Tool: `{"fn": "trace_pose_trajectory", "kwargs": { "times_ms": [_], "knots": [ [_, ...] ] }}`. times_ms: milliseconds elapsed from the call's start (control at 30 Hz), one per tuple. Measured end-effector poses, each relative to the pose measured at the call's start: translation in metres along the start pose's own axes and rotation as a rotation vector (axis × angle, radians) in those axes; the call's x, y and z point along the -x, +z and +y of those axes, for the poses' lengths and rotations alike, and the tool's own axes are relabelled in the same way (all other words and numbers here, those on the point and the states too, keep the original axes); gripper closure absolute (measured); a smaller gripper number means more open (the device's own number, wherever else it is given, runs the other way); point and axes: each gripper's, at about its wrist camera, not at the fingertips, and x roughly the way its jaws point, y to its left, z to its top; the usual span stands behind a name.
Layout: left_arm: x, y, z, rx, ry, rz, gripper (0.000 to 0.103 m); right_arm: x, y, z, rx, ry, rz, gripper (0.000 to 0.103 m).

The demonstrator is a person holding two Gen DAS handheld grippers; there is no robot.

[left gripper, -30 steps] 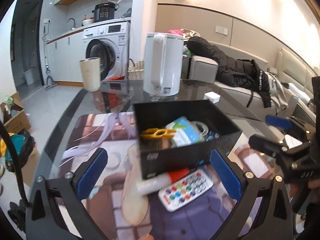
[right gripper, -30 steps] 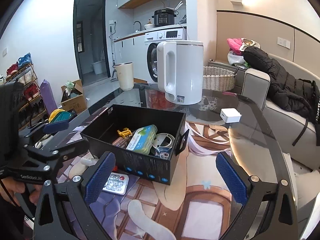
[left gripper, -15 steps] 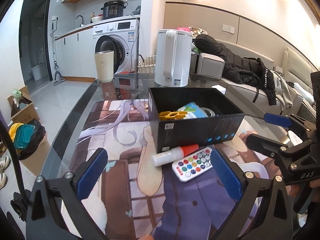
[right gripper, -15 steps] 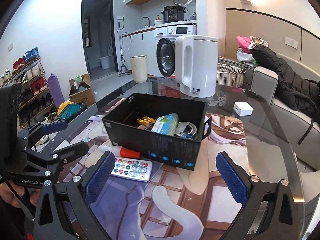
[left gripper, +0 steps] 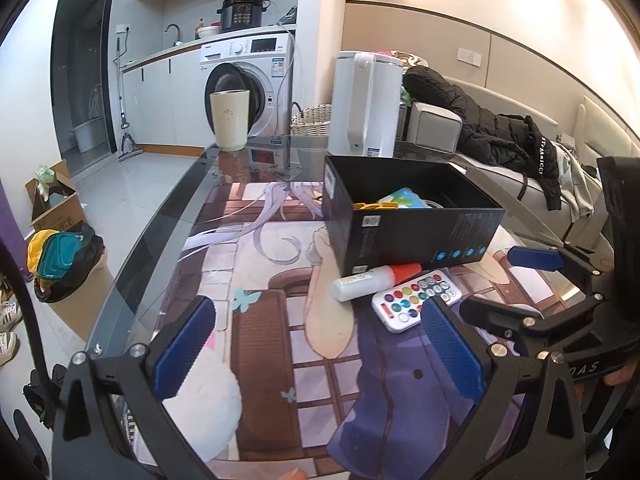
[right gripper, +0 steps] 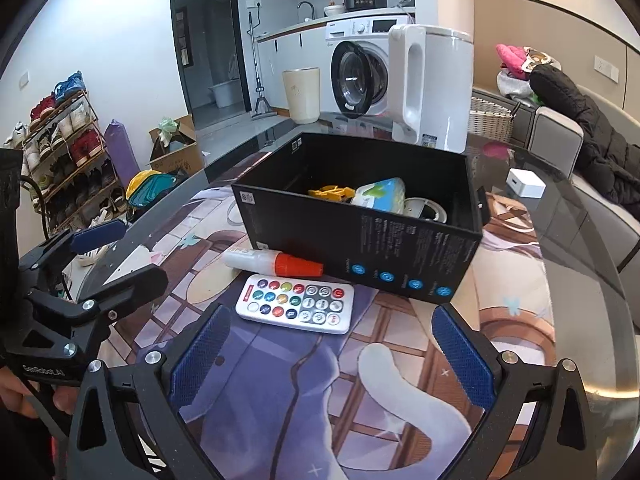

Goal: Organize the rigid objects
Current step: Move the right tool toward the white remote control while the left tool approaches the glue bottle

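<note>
I'm holding both grippers back over the printed mat, short of the black box (right gripper: 360, 216). My right gripper (right gripper: 328, 360) is standing with its jaws spread wide and gripping nothing, and the left gripper (left gripper: 316, 344) is gaping just as wide, also empty. In the right wrist view the remote control (right gripper: 296, 304) is lying flat at about 12 o'clock from my right fingers, just in front of the box wall, with the red-capped tube (right gripper: 272, 262) lying beyond it, right against the foot of the box. Inside the box I'm seeing a yellow piece (right gripper: 332, 192), a blue-green case (right gripper: 380, 200) and a round silver item (right gripper: 424, 210).

I'm judging the remote to be the next pick. It's thin and flat on the mat, so my fingers could skate over it or pinch the mat. Coming in too deep, I could shove the tube or nudge the box toward the white kettle (right gripper: 432, 88) at 1 o'clock. The left gripper at 9 o'clock is crowding that side too.

Compared with a second ago, I'm sitting farther back: the box is looking smaller in the left wrist view, and the remote is now fully in sight on the right one.
</note>
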Motion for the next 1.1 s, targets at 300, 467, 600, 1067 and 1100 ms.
{"fn": "trace_pose_trajectory", "kwargs": {
  "times_ms": [300, 467, 600, 1067, 1100],
  "knots": [
    [-0.002, -0.003, 0.014, 0.021, 0.016, 0.010, 0.000, -0.031, 0.000, 0.017, 0.041, 0.013, 0.099, 0.001],
    [-0.006, -0.004, 0.016, 0.024, 0.022, 0.019, 0.000, -0.046, 0.002, 0.020, 0.027, 0.020, 0.131, 0.001],
    [-0.012, -0.004, 0.018, 0.019, 0.032, 0.032, 0.000, -0.058, 0.003, 0.022, 0.014, 0.017, 0.155, 0.001],
    [-0.024, -0.004, 0.021, 0.007, 0.051, 0.062, 0.000, -0.075, 0.006, 0.034, 0.023, -0.048, 0.176, 0.001],
    [-0.024, -0.004, 0.020, 0.006, 0.052, 0.061, 0.000, -0.075, 0.006, 0.033, 0.019, -0.050, 0.177, 0.001]
  ]
}}
